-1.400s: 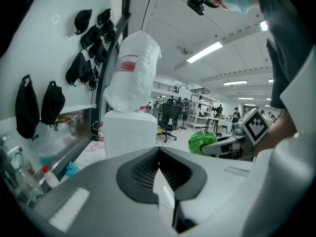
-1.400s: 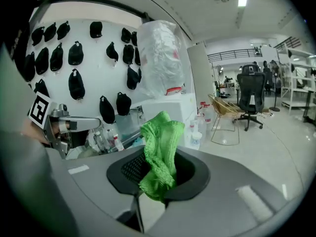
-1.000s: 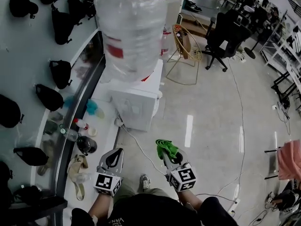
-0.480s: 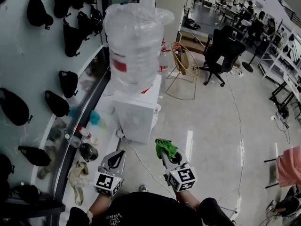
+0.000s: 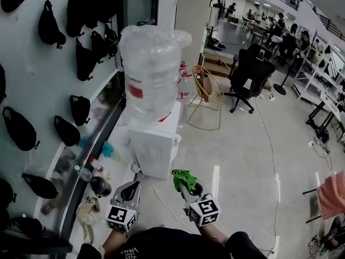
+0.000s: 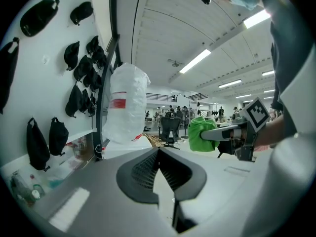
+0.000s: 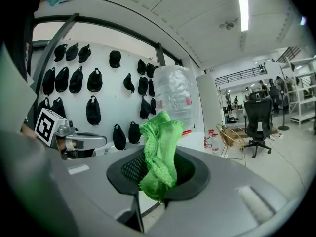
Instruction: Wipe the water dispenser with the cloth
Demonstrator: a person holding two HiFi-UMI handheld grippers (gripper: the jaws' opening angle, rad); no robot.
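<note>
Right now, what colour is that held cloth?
The crumpled cloth is bright green; right gripper view.

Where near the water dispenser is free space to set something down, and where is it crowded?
The shiny floor right of the water dispenser, before the office chair, lies bare. The low shelf at its left is crowded with bottles, and a cable crosses the floor in front.

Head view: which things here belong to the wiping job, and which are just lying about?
For the job:
water dispenser, with its wrapped bottle on top
green cloth, pinched in the right gripper

Lying about:
black bags on the wall
small bottles left of the dispenser
office chair
wire chair
</note>
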